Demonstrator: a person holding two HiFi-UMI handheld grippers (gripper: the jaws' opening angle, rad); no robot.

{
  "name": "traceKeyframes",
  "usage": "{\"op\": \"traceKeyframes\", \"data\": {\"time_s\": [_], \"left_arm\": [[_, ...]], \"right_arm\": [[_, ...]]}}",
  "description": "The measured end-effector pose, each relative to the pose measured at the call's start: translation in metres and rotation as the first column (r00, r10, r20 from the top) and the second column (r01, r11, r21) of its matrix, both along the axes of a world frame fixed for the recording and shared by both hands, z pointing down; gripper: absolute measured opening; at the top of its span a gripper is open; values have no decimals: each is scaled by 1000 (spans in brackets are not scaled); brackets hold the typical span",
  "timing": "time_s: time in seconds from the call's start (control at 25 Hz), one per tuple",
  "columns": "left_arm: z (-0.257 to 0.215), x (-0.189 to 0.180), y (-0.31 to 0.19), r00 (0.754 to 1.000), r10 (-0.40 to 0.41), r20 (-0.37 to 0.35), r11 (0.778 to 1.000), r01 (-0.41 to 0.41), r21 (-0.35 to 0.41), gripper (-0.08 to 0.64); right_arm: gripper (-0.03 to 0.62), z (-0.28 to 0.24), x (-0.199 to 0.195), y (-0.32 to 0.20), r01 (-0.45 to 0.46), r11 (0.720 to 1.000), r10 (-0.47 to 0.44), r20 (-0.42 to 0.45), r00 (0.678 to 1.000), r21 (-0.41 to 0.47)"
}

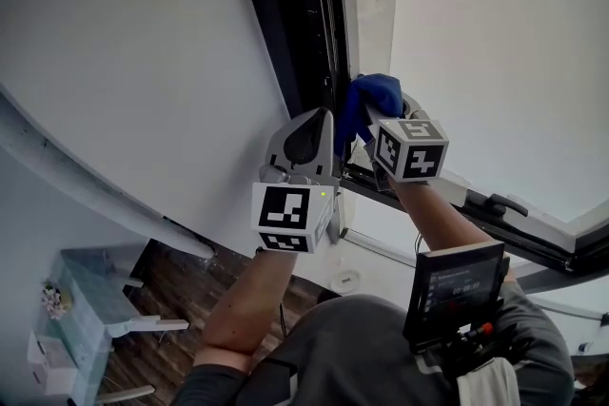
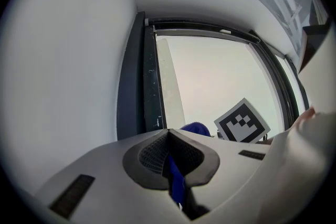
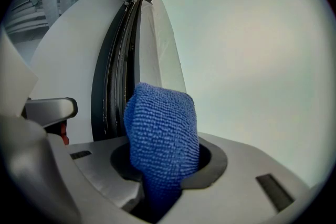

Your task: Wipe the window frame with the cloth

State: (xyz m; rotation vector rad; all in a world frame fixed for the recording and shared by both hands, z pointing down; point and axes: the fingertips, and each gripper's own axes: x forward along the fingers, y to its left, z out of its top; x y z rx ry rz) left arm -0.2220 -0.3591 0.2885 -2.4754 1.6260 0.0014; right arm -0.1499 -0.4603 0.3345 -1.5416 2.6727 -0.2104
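Right gripper view: right gripper (image 3: 163, 178) jaws clamped on bunched blue microfibre cloth (image 3: 160, 128); dark window frame (image 3: 112, 86) runs upright just left of it; left gripper (image 2: 169, 157) jaws shut, pinching a cloth tail.

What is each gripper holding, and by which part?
Both hold the blue cloth. The right gripper clamps its bunched lower part, a fold standing above the jaws; the left gripper pinches a thin strip of it.
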Motion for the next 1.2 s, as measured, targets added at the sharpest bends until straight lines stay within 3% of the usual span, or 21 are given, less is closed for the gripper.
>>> {"op": "traceKeyframes", "data": {"time_s": [0.28,1.2], "left_arm": [[36,-5,-5,999,-40,12,999,40,-24,9],[132,8,-7,999,29,22,985,-25,-172,9]], "right_arm": [[132,43,1,-4,-24,998,22,-35,999,-57],[132,156,6,-7,-109,970,75,-161,984,-217]]}}
